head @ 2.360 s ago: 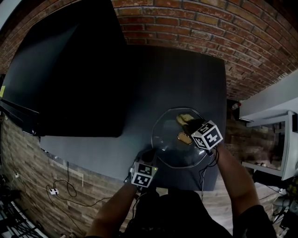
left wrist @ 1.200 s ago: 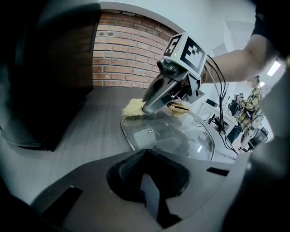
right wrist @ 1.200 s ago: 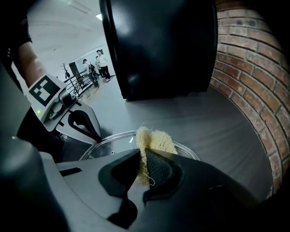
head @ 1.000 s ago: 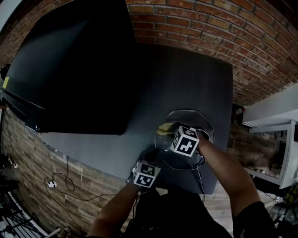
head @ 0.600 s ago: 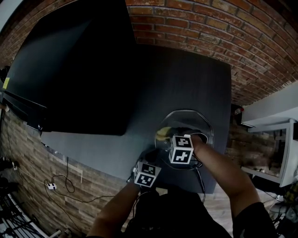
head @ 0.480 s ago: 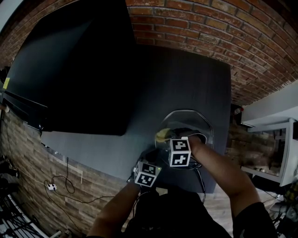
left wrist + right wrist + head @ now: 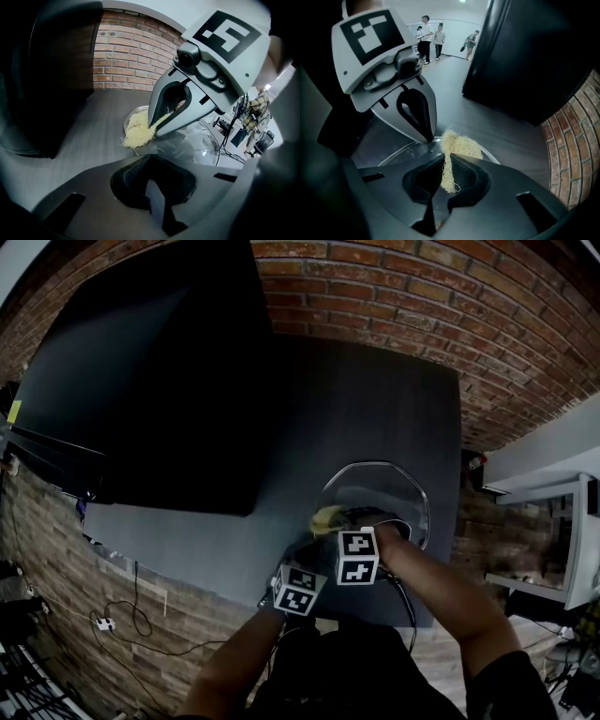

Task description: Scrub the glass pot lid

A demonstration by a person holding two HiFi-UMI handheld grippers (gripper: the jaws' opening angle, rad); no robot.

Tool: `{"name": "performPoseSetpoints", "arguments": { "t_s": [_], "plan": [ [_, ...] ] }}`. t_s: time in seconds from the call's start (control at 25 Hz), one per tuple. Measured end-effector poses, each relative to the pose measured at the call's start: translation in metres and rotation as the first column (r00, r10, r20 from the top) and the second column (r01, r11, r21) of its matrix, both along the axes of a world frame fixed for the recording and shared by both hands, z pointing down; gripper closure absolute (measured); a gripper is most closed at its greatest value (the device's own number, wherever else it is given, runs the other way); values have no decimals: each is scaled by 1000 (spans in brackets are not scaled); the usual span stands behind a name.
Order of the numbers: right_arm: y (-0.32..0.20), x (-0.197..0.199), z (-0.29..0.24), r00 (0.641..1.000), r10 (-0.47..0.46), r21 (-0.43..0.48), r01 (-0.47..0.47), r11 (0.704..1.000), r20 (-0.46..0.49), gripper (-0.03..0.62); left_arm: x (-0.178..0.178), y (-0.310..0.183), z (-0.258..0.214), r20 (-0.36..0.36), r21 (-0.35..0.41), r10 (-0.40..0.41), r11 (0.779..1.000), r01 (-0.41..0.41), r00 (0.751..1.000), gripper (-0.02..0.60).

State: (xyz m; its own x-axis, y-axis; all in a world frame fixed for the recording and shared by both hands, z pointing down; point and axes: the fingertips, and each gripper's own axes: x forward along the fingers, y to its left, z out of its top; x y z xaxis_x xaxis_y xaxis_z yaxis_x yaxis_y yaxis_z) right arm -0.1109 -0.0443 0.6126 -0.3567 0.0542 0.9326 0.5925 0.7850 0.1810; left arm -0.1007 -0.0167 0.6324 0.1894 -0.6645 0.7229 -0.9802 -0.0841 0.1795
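Observation:
The glass pot lid [image 7: 384,498] lies on the dark table [image 7: 356,399], near its front right corner. My left gripper [image 7: 307,563] is shut on the lid's near-left rim; the left gripper view shows the lid [image 7: 199,145] spreading out from its jaws [image 7: 154,190]. My right gripper [image 7: 336,529] is shut on a yellow fibrous scrubber [image 7: 326,517] and presses it onto the lid's left edge, close to the left gripper. In the right gripper view the scrubber [image 7: 457,145] sticks out of the shut right gripper [image 7: 447,171], beside the left gripper [image 7: 426,136] on the lid [image 7: 401,152].
A large black box [image 7: 141,381] covers the table's left half. A brick wall [image 7: 422,287] runs behind the table. The table's front edge [image 7: 187,563] is close to my hands. Several people [image 7: 429,33] stand far off in the right gripper view.
My right gripper has swept the scrubber from the lid's far right side across to its near left edge, beside the left gripper. The left gripper has held still.

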Motion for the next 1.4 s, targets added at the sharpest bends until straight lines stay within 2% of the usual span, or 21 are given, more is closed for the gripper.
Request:
{"name": "performPoseSetpoints", "arguments": {
  "t_s": [0.12,0.24,0.4,0.6,0.92,1.16,1.4],
  "plan": [
    [1,-1,-7,995,82,-46,-80,996,55,553,0,-1,0,-2,6,1,1000,-1,1000,549],
    [1,0,-14,989,113,-63,-107,992,93,553,-1,-1,0,-5,7,-3,1000,3,1000,549],
    [7,1,-17,993,78,-77,-71,994,91,553,0,-2,-2,-3,7,4,1000,-4,1000,549],
    [8,-3,-7,999,15,-77,-12,997,35,553,0,-3,-1,-4,9,-1,1000,1,1000,549],
    [-9,-18,0,1000,7,-76,-7,997,-3,553,-1,-3,-1,-11,0,-28,1000,28,1000,549],
    [-26,-28,3,998,62,-113,-62,992,-5,553,0,-1,1,-11,-10,-49,999,49,999,549],
    [-58,-33,1,985,170,-126,-167,978,10,553,-1,-1,1,-11,-7,-65,998,65,998,549]
  ]
}}
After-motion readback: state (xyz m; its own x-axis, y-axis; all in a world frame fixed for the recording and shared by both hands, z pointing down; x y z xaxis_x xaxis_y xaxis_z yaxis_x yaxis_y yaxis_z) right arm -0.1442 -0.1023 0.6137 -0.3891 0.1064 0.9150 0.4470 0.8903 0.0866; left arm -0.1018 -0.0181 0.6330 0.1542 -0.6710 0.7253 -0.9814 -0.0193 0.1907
